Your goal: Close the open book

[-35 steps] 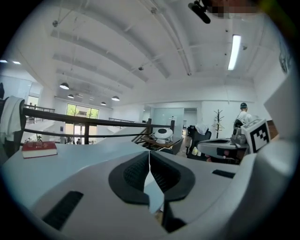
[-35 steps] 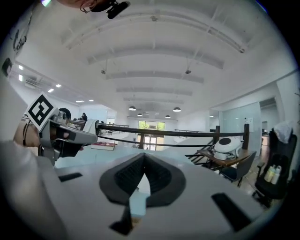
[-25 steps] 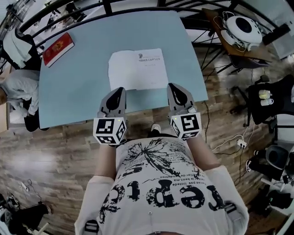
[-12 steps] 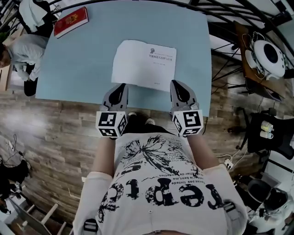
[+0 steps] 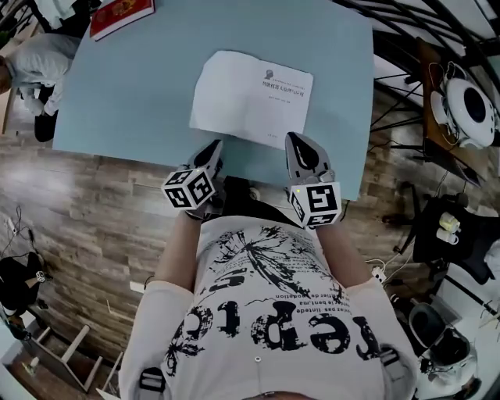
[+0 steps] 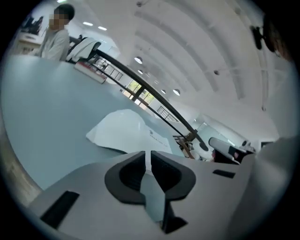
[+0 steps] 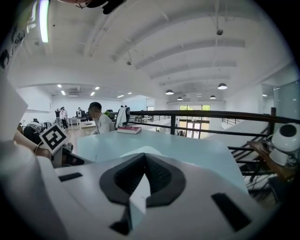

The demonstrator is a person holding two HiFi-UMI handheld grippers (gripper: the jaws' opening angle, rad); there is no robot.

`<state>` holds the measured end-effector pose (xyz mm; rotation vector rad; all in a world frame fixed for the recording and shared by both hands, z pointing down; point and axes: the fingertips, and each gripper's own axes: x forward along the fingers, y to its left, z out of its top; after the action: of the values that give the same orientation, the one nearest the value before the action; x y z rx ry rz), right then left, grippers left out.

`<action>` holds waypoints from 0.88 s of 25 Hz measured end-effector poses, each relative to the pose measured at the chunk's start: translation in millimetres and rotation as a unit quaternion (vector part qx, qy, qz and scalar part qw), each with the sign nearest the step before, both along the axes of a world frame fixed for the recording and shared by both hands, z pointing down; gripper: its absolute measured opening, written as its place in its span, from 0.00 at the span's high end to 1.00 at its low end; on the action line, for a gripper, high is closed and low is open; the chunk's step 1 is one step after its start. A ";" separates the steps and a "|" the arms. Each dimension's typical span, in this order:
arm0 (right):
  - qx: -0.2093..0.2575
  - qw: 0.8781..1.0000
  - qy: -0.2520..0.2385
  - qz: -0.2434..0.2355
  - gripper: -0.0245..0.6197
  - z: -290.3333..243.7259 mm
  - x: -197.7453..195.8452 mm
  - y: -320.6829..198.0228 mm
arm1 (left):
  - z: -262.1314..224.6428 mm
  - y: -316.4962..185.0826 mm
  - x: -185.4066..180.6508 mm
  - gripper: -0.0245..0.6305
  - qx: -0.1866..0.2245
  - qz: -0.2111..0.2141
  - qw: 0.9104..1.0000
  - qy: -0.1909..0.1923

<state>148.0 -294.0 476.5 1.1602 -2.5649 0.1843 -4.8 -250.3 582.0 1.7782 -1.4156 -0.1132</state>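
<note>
Wearer: white short-sleeved T-shirt (image 5: 266, 312), black butterfly graphic and large black lettering across the front. Left tongs (image 5: 213, 148) and right tongs (image 5: 298, 141): light grey moulded shells, with black ribbed pads (image 7: 157, 176) set in dark oval recesses. Each carries a white marker cube (image 5: 190, 188) with black square patterns. A small green light shows beside the right one.

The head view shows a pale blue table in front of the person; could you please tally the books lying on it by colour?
White open book: 1
Red closed book: 1
Total: 2
</note>
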 end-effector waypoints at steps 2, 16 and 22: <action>-0.005 1.000 0.006 -0.003 0.95 6.4 -3.3 -2.2 | 14.7 -4.1 -3.7 0.78 -0.016 -0.031 0.996 0.084; -0.027 0.999 0.035 0.006 0.95 25.0 -5.6 -19.5 | 48.4 -36.3 -42.4 0.67 -0.024 -0.168 0.929 0.328; -0.026 0.999 0.036 0.017 0.95 24.5 3.1 -23.1 | 59.1 -39.6 -46.8 0.87 -0.033 -0.216 0.899 0.380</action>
<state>151.1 -317.2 501.1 1.1722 -2.4651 0.2114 -51.5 -289.8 641.1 1.1215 -1.1634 -0.8825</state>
